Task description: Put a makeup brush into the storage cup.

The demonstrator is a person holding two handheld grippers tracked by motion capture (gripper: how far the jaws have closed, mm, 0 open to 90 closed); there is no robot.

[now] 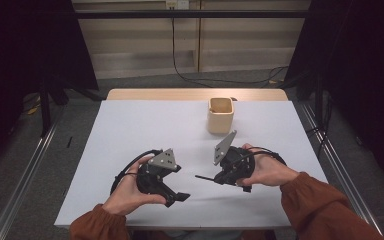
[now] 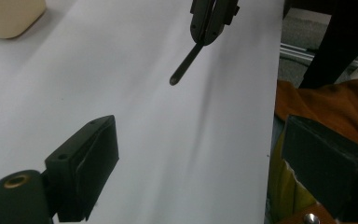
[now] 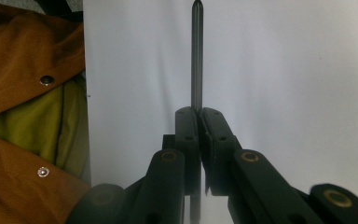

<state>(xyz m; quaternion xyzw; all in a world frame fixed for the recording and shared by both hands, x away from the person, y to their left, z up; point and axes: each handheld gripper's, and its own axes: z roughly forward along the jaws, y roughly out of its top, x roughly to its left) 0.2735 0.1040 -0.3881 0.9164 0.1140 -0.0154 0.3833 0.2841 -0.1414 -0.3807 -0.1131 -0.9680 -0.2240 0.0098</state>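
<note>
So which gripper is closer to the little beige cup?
The right. The right gripper, shut on a thin dark pen, sits just in front of the beige cup. The left gripper is open, farther to the left and nearer the person.

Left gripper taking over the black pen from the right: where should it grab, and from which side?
Grip the free front half of the black pen, near its tip. It juts level from the shut right gripper toward the left gripper, above the table. Probably come in from the tip's side, open jaws straddling the thin round shaft, pads across it.
</note>
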